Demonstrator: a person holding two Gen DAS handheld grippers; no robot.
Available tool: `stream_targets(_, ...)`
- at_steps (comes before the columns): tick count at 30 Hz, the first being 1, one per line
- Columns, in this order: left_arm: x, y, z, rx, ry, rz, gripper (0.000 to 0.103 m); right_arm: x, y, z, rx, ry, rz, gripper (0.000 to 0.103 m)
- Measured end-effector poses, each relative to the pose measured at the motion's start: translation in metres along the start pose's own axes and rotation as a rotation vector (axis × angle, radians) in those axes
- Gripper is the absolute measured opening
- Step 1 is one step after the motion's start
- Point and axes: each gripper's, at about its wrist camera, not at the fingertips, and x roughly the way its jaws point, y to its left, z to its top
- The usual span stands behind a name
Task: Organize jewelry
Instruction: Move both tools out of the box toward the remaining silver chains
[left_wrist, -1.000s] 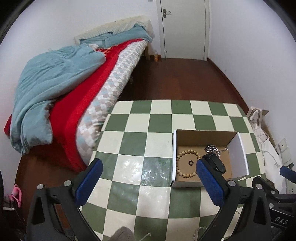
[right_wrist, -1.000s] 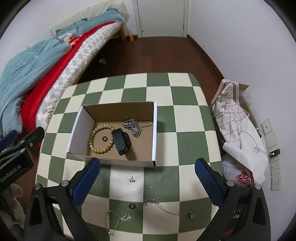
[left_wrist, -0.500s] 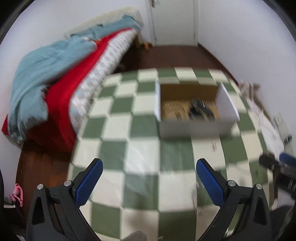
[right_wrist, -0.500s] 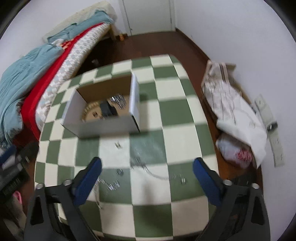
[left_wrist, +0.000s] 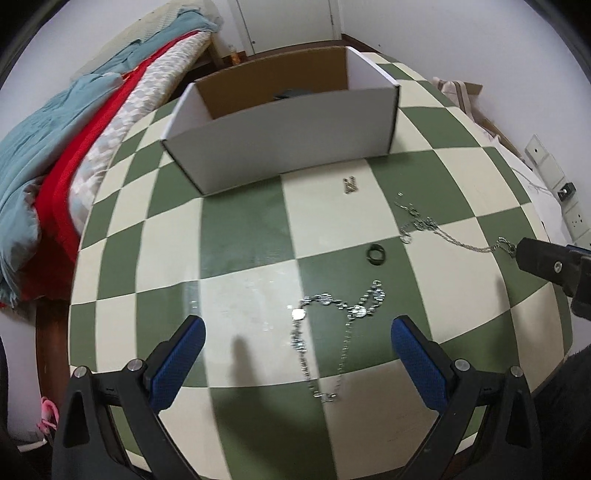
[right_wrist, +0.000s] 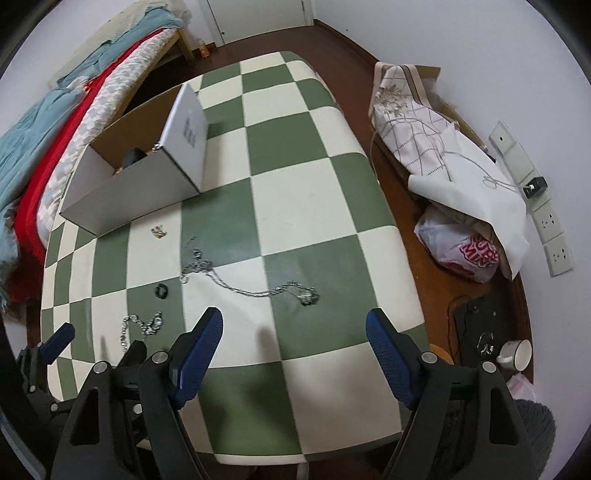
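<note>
A white cardboard box (left_wrist: 288, 129) stands on the green-and-cream checkered table (left_wrist: 240, 236); it also shows in the right wrist view (right_wrist: 133, 184), with a dark item inside. A beaded silver chain (left_wrist: 332, 325) lies just ahead of my open, empty left gripper (left_wrist: 297, 349). A black ring (left_wrist: 375, 254), a thin silver chain (left_wrist: 443, 232) and a small earring (left_wrist: 349, 183) lie beyond. My right gripper (right_wrist: 293, 339) is open and empty, just short of the thin chain (right_wrist: 251, 291). The ring (right_wrist: 161, 291), earring (right_wrist: 159, 231) and beaded chain (right_wrist: 142, 325) lie to its left.
A bed with blue and red covers (left_wrist: 55, 147) runs along the table's left side. Bags and cloth (right_wrist: 443, 177) lie on the floor to the right, by wall sockets (right_wrist: 554, 229). A cup (right_wrist: 517, 354) stands on the floor.
Both grippers have pulled back from above the box and dropped low over the table's near part. The loose chains now lie close in front of them. Both stay open.
</note>
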Motion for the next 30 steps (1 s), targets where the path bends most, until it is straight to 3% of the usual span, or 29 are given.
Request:
stream_targets(5, 0.006, -0.009, 0.000, 0.024, 0.010, -0.015, 0.101, 0.003, -0.004, 0.004, 0.009, 0.005, -0.002, 0.082)
stream_targets(8, 0.010, -0.011, 0.001, 0.033, 0.018, -0.026, 0.090, 0.004, -0.005, 0.005, 0.014, 0.008, 0.000, 0.082)
stream_targets(12, 0.011, -0.010, 0.003, 0.027, 0.012, -0.046, 0.088, 0.005, -0.004, 0.005, 0.016, 0.011, 0.000, 0.081)
stream_targets(14, 0.011, -0.009, 0.004, 0.024, 0.005, -0.070, 0.077, 0.005, -0.004, 0.006, 0.018, 0.012, 0.001, 0.081)
stream_targets(17, 0.010, -0.008, 0.008, 0.014, 0.005, -0.131, 0.053, 0.005, -0.004, 0.006, 0.019, 0.013, 0.000, 0.081)
stream_targets(21, 0.008, -0.008, 0.014, 0.048, 0.001, -0.143, 0.011, 0.005, -0.001, 0.008, 0.016, 0.012, 0.005, 0.081)
stream_targets(23, 0.009, 0.001, 0.017, 0.026, 0.016, -0.186, 0.010, 0.005, 0.001, 0.009, 0.012, 0.011, 0.032, 0.081)
stream_targets(25, 0.008, 0.013, 0.017, 0.011, 0.009, -0.170, 0.003, 0.007, 0.006, 0.011, 0.001, 0.011, 0.070, 0.081)
stream_targets(30, 0.014, 0.044, 0.016, -0.036, 0.013, -0.122, 0.003, 0.023, 0.039, 0.021, -0.073, 0.011, 0.091, 0.081)
